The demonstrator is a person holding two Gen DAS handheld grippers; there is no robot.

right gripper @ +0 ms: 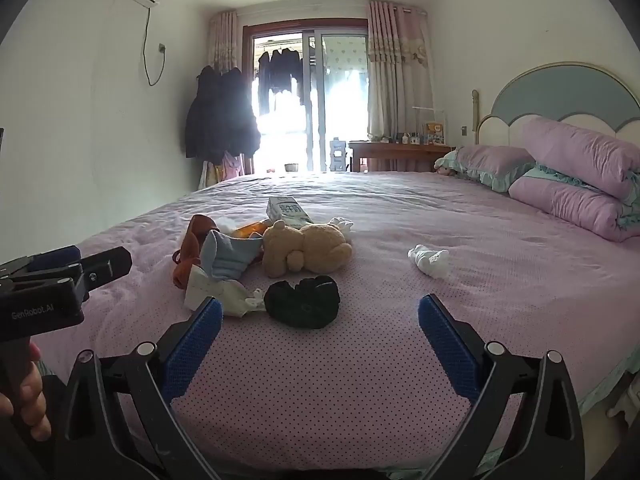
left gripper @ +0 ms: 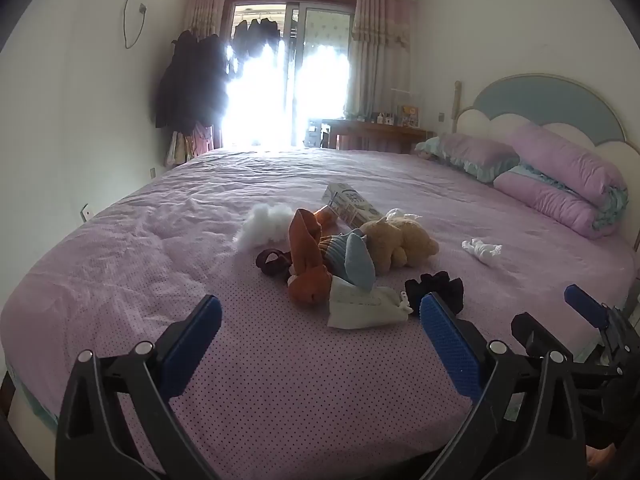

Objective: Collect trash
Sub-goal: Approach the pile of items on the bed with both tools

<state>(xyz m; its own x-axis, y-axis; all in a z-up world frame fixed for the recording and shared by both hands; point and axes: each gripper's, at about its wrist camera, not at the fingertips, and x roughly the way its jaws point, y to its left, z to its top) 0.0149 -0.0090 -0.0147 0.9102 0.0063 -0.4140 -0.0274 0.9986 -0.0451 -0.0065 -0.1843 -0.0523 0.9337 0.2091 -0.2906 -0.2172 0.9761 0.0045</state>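
Bed: pink dotted sheet [right gripper: 360, 380]
Pillows [right gripper: 492, 164]: by the headboard [right gripper: 560, 88]
Coats [right gripper: 220, 120]: hanging beside the window [right gripper: 312, 100]

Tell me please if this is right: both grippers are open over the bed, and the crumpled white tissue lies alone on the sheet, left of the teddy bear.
Not quite. The crumpled white tissue lies to the right of the teddy bear, not left; the right wrist view shows it. The rest holds: the left gripper and right gripper are both open over the bed, and the tissue lies alone on the sheet.
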